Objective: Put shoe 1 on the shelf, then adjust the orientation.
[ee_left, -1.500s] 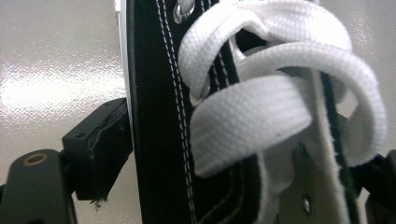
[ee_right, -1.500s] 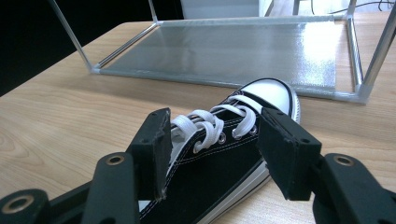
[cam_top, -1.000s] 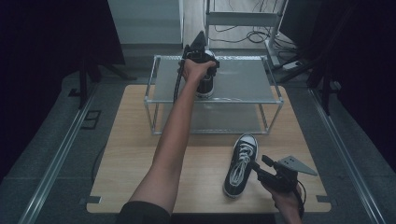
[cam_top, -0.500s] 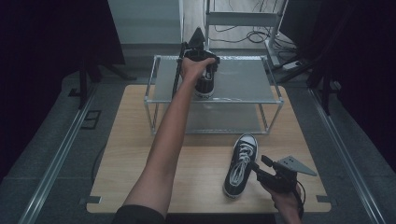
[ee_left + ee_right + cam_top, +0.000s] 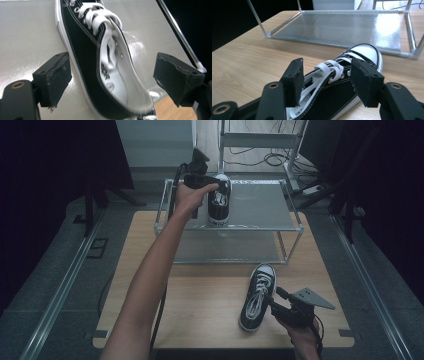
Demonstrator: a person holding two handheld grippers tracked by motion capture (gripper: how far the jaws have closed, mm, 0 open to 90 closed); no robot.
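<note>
Left gripper (image 5: 110, 82) open around shelf sneaker (image 5: 100, 62), jaws just closing

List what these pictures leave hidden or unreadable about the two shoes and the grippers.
- Shoe on the rack's top shelf: in the high view the person's left hand and left gripper cover its left side; its heel is cut off by the bottom edge of the left gripper view.
- Insole print: blurred, unreadable.
- Shoe on the table: right gripper straddles it; whether the pads touch cannot be told.
</note>
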